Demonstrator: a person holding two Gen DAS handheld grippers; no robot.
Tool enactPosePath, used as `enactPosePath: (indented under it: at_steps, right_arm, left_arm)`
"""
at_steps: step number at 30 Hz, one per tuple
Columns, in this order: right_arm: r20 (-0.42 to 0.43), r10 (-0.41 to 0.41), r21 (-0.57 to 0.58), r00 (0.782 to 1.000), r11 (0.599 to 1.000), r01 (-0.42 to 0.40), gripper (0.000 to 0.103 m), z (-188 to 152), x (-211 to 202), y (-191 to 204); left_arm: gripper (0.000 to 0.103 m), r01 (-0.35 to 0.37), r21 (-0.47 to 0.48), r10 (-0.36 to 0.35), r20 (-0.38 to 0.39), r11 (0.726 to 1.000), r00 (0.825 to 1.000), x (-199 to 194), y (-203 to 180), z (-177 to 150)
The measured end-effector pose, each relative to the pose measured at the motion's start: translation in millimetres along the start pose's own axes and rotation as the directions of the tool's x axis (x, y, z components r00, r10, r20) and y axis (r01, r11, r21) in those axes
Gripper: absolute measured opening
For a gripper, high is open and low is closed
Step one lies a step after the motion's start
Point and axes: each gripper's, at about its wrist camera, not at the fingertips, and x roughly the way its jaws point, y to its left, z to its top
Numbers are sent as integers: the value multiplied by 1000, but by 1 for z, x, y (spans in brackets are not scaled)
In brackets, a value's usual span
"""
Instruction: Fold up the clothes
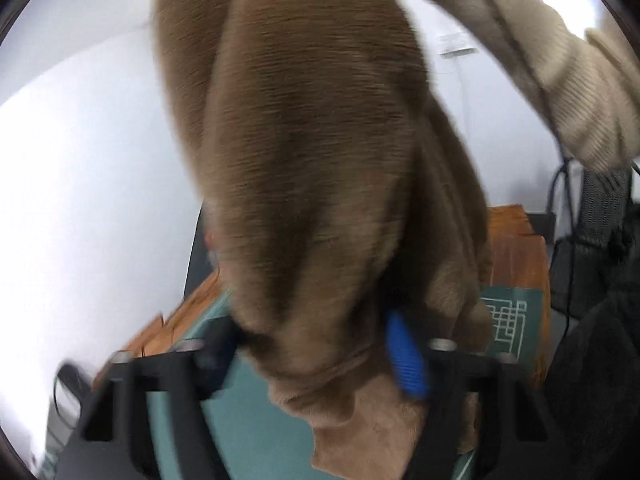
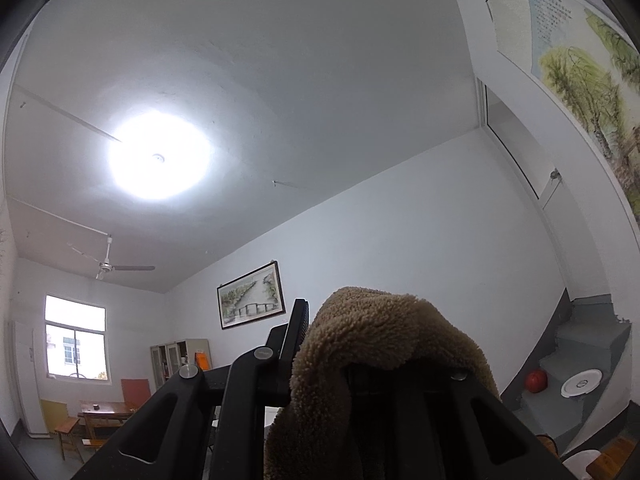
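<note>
White walls and ceiling surround a brown fleece garment [image 1: 304,152] held aloft between two hand-held grippers.

Left hand-held gripper [image 1: 316,350] pinches one end of the garment between its blue pads [image 1: 406,354], above a teal mat [image 1: 244,420] on the wooden worktop [image 1: 516,256]; the cloth's long axis runs up and away from it. Right hand-held gripper [image 2: 320,360] points toward the ceiling with fleece [image 2: 384,340] draped over its right finger, so how far its jaws stand apart cannot be told.
</note>
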Motion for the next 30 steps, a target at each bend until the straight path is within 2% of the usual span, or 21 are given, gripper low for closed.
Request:
enactPosePath:
  at_steps: [1,2,3,5,6,8,11,12,14,16,18,19,22,24,25,27,30]
  right_arm:
    - [5,-20,-8,1000,1000,20,17,-1,-2,-4]
    - [12,-44,-18,999,999,44,17,-2,-3,-8]
    - [19,-69,-22,997,997,69,17,-3,-5,-14]
    - [32,-119,-26,992,992,120,17,-5,-8,-26]
    - [39,-144,-27,989,989,146,17,-6,-10,-32]
    - [50,-207,-31,977,978,209,17,-9,-15,-48]
    - [40,-274,-23,961,961,275,17,-17,-18,-73]
    - [28,-284,-17,958,958,285,17,-20,-11,-78]
    - [1,-293,-9,956,956,293,17,-26,8,-81]
    - [-10,-296,-20,955,955,296,17,-35,17,-72]
    - [-6,-291,-43,957,956,290,17,-42,14,-53]
    - [1,-289,-60,957,956,289,17,-44,11,-43]
    - [40,-271,-110,962,955,274,17,-34,3,-12]
    - [78,-253,-139,964,955,262,17,-29,-4,3]
    - [98,-244,-154,965,954,257,17,-27,-9,10]
    - [130,-222,-187,966,952,244,17,-26,-18,27]
    - [135,-190,-237,972,947,218,17,-32,-27,49]
  left_arm:
    - [34,10,-60,-11,-11,998,1000,-2,8,1]
    - [18,20,-119,-23,-21,993,1000,-4,16,1]
    - [16,10,-192,-11,-3,981,1000,-15,29,0]
    - [13,-6,-335,17,30,942,999,-35,54,-2]
    - [11,-12,-405,33,46,914,998,-46,67,-3]
    - [11,-48,-520,119,105,853,987,-85,98,-7]
    - [10,-68,-661,249,184,748,951,-138,131,-12]
    - [10,-85,-704,318,207,705,925,-159,144,-12]
    - [10,-107,-736,398,231,668,888,-190,148,-19]
    - [10,-120,-743,465,276,658,841,-233,141,-16]
    - [10,-144,-731,518,315,667,795,-248,146,-7]
    - [10,-156,-725,536,328,671,778,-249,151,-9]
    - [11,-204,-700,594,373,684,713,-284,141,4]
    - [12,-238,-688,624,386,685,679,-295,146,7]
    - [13,-262,-683,640,384,682,666,-313,146,17]
    - [14,-334,-675,684,351,658,639,-320,149,14]
    - [13,-375,-688,720,314,622,619,-326,147,7]
